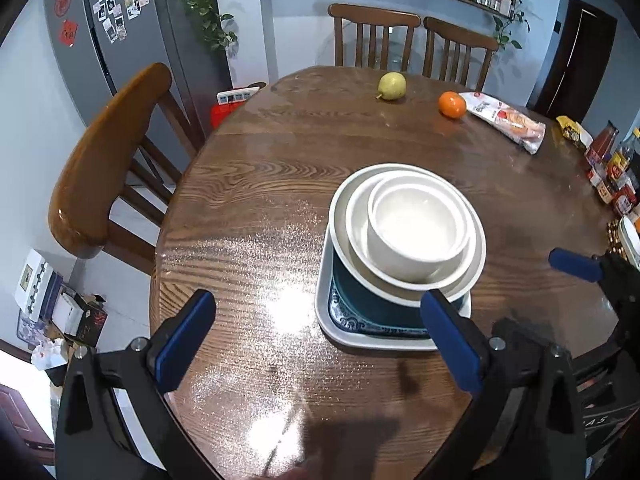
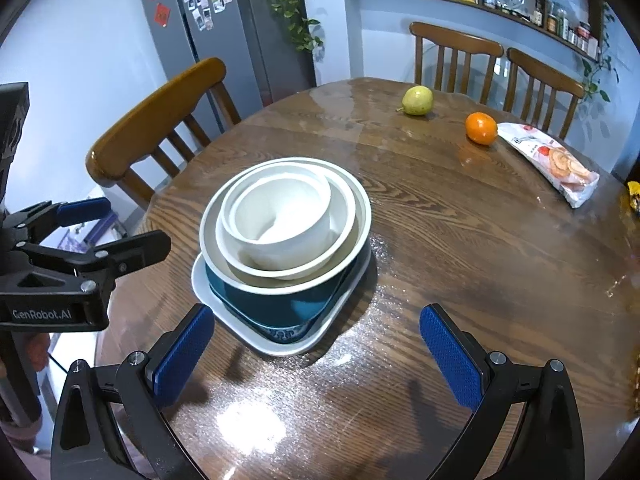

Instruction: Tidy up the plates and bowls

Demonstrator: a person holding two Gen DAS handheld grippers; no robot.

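A stack of dishes stands on the round wooden table (image 1: 260,208). A white square plate (image 1: 326,320) is at the bottom, a teal patterned plate (image 1: 360,312) on it, then a wide white bowl (image 1: 344,204), a mid white bowl (image 1: 358,220) and a small white bowl (image 1: 416,232) nested on top. The stack also shows in the right wrist view (image 2: 280,224). My left gripper (image 1: 320,340) is open and empty, just left of and in front of the stack. My right gripper (image 2: 316,352) is open and empty, in front of the stack.
A pear (image 1: 392,86), an orange (image 1: 452,104) and a snack packet (image 1: 504,118) lie at the table's far side. Bottles and jars (image 1: 612,168) crowd the right edge. Wooden chairs (image 1: 112,168) stand at the left and far side. A fridge (image 2: 224,28) is behind.
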